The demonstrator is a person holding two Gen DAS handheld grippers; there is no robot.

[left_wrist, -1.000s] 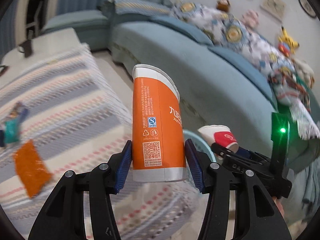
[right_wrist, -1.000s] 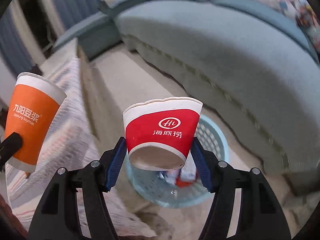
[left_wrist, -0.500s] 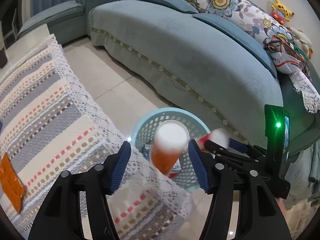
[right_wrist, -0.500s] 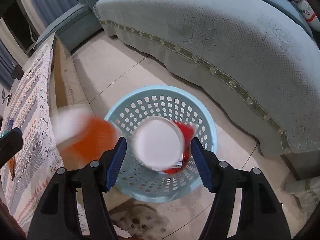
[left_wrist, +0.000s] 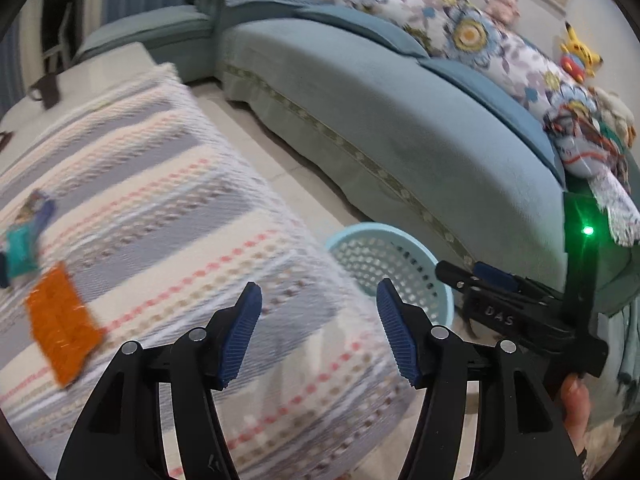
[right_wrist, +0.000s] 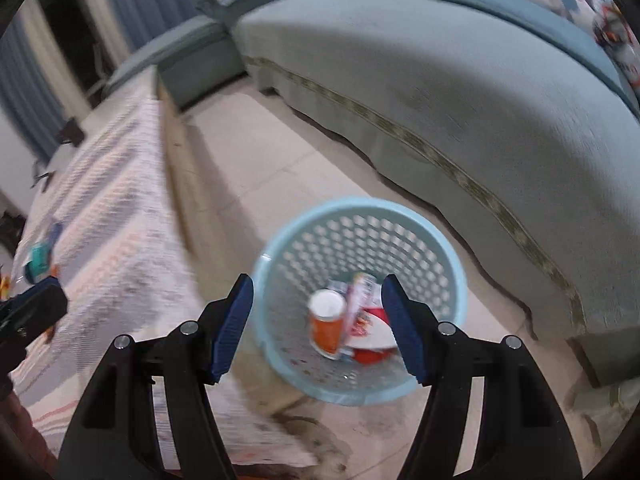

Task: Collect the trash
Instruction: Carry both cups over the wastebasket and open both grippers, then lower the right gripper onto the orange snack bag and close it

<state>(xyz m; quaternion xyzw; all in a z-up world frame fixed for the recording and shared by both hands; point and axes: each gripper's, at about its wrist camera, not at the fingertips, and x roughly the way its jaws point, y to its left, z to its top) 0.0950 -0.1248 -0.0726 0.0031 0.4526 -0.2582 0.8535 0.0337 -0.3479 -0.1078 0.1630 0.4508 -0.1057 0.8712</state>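
A light blue perforated basket (right_wrist: 400, 240) stands on the floor between the table and the sofa; it also shows in the left wrist view (left_wrist: 424, 264). Inside it lie an orange paper cup (right_wrist: 326, 326), a red and white paper cup (right_wrist: 372, 346) and other wrappers. My right gripper (right_wrist: 316, 326) is open and empty above the basket. My left gripper (left_wrist: 318, 334) is open and empty over the table's edge. On the striped tablecloth (left_wrist: 160, 208) lie an orange wrapper (left_wrist: 60, 326) and a teal wrapper (left_wrist: 22, 244) at the left.
A teal sofa (left_wrist: 400, 120) with floral cushions and plush toys runs along the right. The tiled floor (right_wrist: 280, 152) lies between sofa and table. The right gripper's body (left_wrist: 520, 312) shows at the right of the left wrist view.
Both grippers opened and dropped their cups, the orange one from the left and the red one from the right, into the basket. The left gripper has swung back toward the table.
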